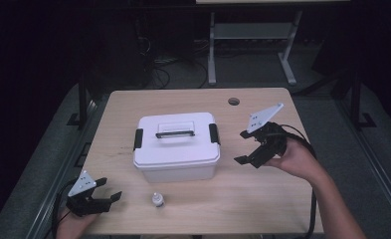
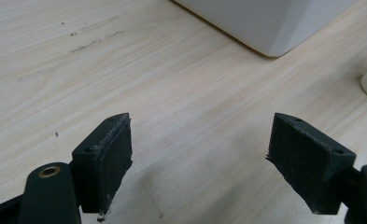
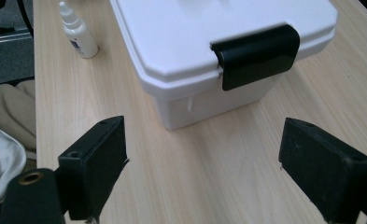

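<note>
A white lidded box (image 1: 176,144) with a black handle and two black side latches (image 3: 256,52) stands mid-table. In front of it stands a small white dropper bottle (image 1: 157,200), upright, also at the far left in the right gripper view (image 3: 80,33). My left gripper (image 1: 111,190) hovers open at the table's front left corner, empty, with a corner of the box (image 2: 265,23) ahead of it. My right gripper (image 1: 243,147) is open and empty, just right of the box, facing its right latch.
The light wooden table (image 1: 262,194) has a round cable hole (image 1: 233,101) at the back right. A white desk frame (image 1: 250,35) and cables stand on the dark floor beyond. Bare tabletop lies around the box on all sides.
</note>
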Tool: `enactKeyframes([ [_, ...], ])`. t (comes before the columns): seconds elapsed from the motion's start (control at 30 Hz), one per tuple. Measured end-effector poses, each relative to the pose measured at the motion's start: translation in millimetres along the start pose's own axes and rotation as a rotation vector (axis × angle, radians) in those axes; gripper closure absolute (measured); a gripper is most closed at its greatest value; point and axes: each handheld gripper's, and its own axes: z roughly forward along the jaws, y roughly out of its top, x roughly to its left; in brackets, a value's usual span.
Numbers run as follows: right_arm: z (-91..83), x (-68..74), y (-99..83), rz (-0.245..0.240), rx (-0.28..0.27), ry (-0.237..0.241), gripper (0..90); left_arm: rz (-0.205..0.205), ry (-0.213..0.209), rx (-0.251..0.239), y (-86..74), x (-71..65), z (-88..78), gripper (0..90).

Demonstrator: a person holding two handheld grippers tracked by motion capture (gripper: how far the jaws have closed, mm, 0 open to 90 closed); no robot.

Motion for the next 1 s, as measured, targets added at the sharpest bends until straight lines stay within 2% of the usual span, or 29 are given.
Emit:
enactKeyframes([
  [0.33,4.8,-1.4,22.2,-0.034,0.015,0.024,14.5,0.009,-0.01,0.002,-0.1,0.9,0.7,21.6],
  [0.6,7.0,-3.1,42.3,-0.072,0.019,0.033,14.5,0.013,-0.001,0.0,-0.4,2.8,-0.2,21.7],
  [0.93,17.0,-6.2,63.0,-0.089,0.033,0.06,14.5,0.013,0.002,0.0,0.6,1.8,1.0,21.8],
  [1.0,20.8,-7.5,67.2,-0.09,0.05,0.066,14.5,0.017,0.003,-0.001,1.5,1.4,0.9,21.7],
])
